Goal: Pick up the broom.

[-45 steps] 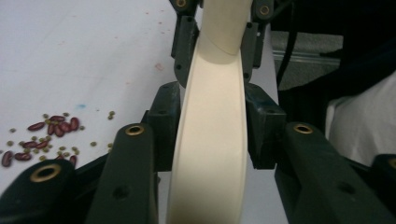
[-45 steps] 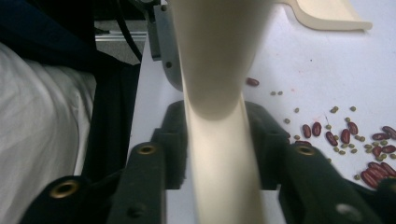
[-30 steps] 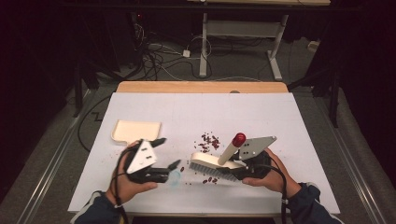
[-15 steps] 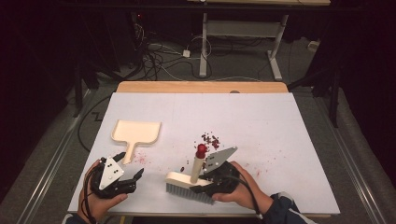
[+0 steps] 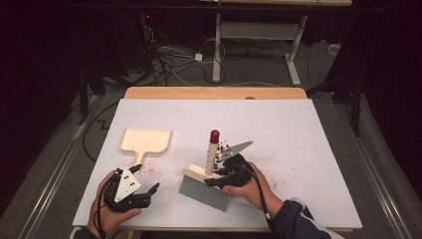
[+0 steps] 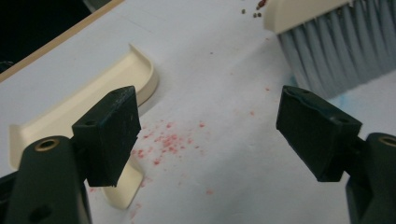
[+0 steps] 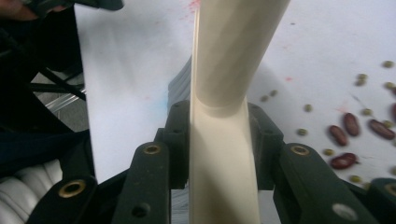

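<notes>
A cream dustpan [image 5: 145, 141] lies flat on the white table [image 5: 278, 124], left of middle. My left gripper [image 5: 148, 178] sits open just in front of its handle, with nothing between the pads. From the left gripper view, the left gripper [image 6: 212, 135] frames red specks [image 6: 168, 142], with the dustpan [image 6: 93, 102] behind the left pad [image 6: 109, 133]. My right gripper [image 5: 215, 178] is shut on a cream brush [image 5: 204, 191] with grey bristles resting on the table and a red-tipped handle [image 5: 214, 135] standing up. In the right gripper view, the right gripper [image 7: 219, 135] clamps the handle [image 7: 224, 140].
Red and small green beans [image 5: 226, 147] lie scattered behind the brush, also seen as beans [image 7: 345, 126] to the right of the handle. A wooden strip [image 5: 214, 93] edges the table's far side. Dark floor with cables lies beyond.
My left gripper has drawn back from the dustpan toward the front left, leaving the pan on the table. The right gripper has dragged the brush leftward, and its handle now stands more upright.
</notes>
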